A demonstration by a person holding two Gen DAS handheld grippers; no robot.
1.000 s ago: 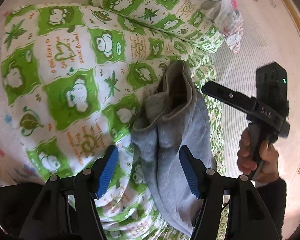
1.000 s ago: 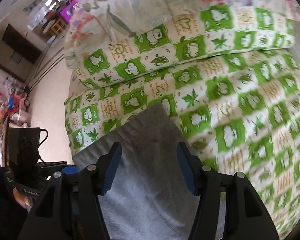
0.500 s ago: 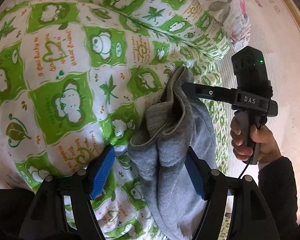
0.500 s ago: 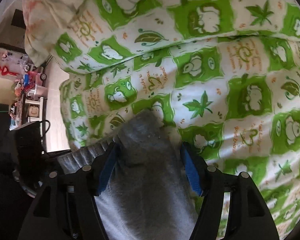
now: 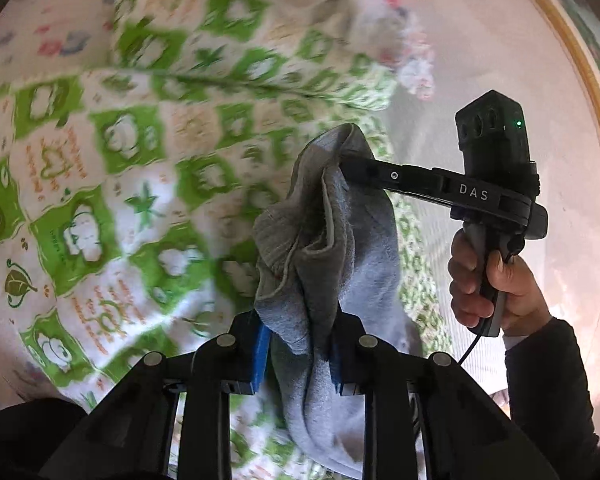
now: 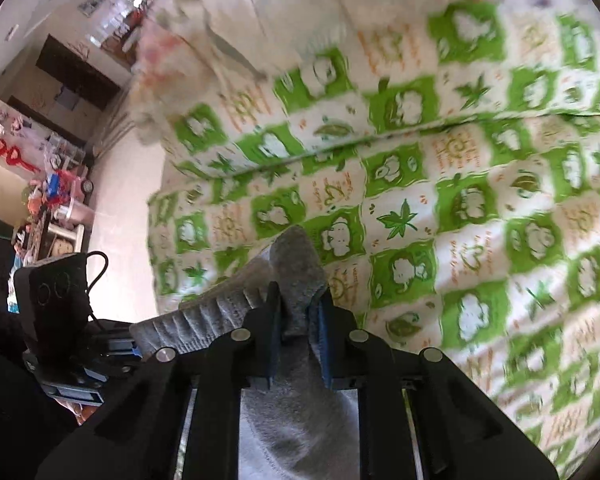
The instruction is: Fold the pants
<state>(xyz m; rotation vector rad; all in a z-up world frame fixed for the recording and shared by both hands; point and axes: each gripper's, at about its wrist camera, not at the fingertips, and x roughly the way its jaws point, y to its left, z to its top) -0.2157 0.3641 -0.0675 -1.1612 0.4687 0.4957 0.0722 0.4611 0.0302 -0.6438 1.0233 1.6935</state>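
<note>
step in hand, as judged: take up the grey pants (image 5: 332,240) by two points of one end so they can be lifted and laid flat for a fold. the pants lie bunched on the green-and-white quilt (image 5: 100,184) of the bed, near its right edge, the gripped end raised off the quilt. left gripper (image 5: 300,348): jaws closing, blue pads already pressing a thick gathered wad of cloth between them. right gripper (image 6: 298,320): jaws closing too, narrow, clamped on a peak of grey fabric, ribbed band just left of it. to do this well: keep both grips on the same edge, not on stacked layers; the left bite looks like several layers at once, so the leg may hang twisted. draw the two grippers apart to tension the edge before lowering, and keep the cloth clear of the quilt's fold at the far side. pose: left gripper pitched moderately down, pointing toward the far side of the bed; in its view the right gripper comes in from the right, held by a hand (image 5: 496,292) in a dark sleeve (image 5: 548,392), its fingers reaching level into the raised cloth tip. background blurred in both views.
</note>
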